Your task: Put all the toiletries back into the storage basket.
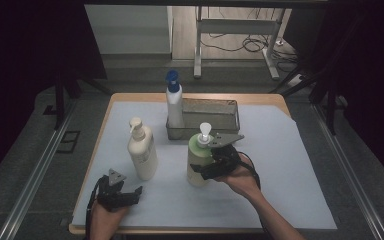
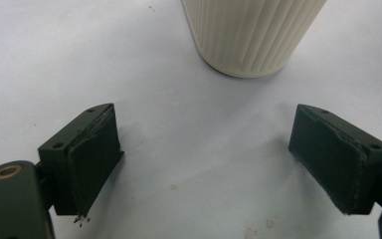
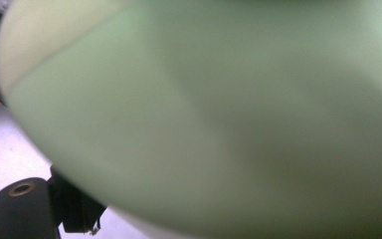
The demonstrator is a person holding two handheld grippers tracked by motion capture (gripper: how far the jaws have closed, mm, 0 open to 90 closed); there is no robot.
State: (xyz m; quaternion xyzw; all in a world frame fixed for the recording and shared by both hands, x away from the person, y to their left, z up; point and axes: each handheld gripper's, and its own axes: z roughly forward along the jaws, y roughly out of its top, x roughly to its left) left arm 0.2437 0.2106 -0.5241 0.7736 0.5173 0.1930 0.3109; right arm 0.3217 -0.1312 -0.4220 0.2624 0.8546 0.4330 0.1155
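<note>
A pale green pump bottle (image 1: 196,150) with a white pump stands upright on the white sheet, right of centre. My right gripper (image 1: 203,169) reaches in from its right and grips its lower body; in the right gripper view the green bottle (image 3: 219,109) sits blurred and very close between the jaws. A cream ribbed pump bottle (image 1: 142,152) stands to the left. My left gripper (image 1: 131,194) rests low near the front left edge, open and holding nothing. In the left gripper view the cream bottle's base (image 2: 251,35) stands just beyond that gripper (image 2: 206,159).
A grey metal basket (image 1: 220,120) sits at the back centre with a white spray bottle (image 1: 174,102) with a blue head at its left end. The white sheet (image 1: 290,170) covers the wooden table. Black frame legs flank both sides.
</note>
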